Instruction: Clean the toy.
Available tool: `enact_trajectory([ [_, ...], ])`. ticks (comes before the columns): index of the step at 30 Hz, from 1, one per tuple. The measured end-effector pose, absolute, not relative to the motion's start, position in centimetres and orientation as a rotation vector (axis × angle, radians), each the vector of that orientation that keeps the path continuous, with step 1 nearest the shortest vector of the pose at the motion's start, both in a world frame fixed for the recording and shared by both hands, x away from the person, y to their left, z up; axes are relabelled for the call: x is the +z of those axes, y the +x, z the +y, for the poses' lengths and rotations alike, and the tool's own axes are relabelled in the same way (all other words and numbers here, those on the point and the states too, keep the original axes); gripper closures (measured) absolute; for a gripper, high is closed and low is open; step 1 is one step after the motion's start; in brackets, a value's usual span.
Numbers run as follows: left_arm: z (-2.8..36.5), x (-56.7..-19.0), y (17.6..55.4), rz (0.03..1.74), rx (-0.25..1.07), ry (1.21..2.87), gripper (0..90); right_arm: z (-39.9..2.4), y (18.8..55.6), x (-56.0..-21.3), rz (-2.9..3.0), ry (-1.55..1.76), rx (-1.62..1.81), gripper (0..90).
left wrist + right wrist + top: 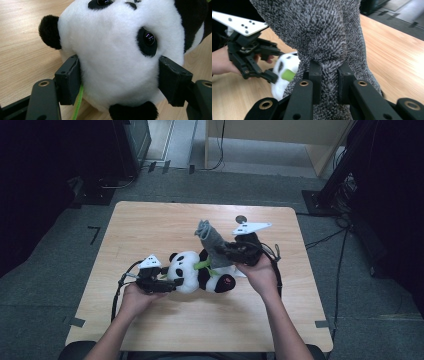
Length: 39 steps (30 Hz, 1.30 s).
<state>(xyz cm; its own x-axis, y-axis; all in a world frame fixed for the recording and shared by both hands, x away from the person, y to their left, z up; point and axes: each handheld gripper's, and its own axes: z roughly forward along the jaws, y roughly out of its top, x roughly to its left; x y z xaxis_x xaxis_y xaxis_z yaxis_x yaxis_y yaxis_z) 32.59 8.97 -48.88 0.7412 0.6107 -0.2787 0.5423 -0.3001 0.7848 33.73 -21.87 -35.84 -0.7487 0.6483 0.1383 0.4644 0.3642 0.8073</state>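
I pin the plush panda's (117, 57) head in my left hand-held gripper (159, 282) — right hand-held gripper (226, 250) clamped on the grey sock (212, 242), mid-pull — next, lift it clear.

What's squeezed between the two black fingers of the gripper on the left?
The toy panda's white head: in the left gripper view the left gripper has one finger pressed on each side of it, above the wooden table.
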Motion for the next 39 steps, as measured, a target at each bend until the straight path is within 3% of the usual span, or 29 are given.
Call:
enact_trajectory([
  [8,8.9,-48.9,32.5,0.869,0.103,1.966,29.9,-15.3,35.3,-35.3,2.579,0.858,1.231,78.6],
  [18,8.3,-48.7,32.0,0.926,0.153,1.985,40.2,-7.8,37.5,-39.5,2.83,0.813,0.898,79.1],
  [29,8.0,-48.5,31.9,0.916,0.157,2.002,43.7,-10.7,37.4,-39.1,2.831,0.828,0.869,80.0],
  [39,8.1,-48.6,32.1,0.91,0.141,1.99,43.9,-17.4,38.4,-40.2,2.757,1.024,0.99,80.2],
])
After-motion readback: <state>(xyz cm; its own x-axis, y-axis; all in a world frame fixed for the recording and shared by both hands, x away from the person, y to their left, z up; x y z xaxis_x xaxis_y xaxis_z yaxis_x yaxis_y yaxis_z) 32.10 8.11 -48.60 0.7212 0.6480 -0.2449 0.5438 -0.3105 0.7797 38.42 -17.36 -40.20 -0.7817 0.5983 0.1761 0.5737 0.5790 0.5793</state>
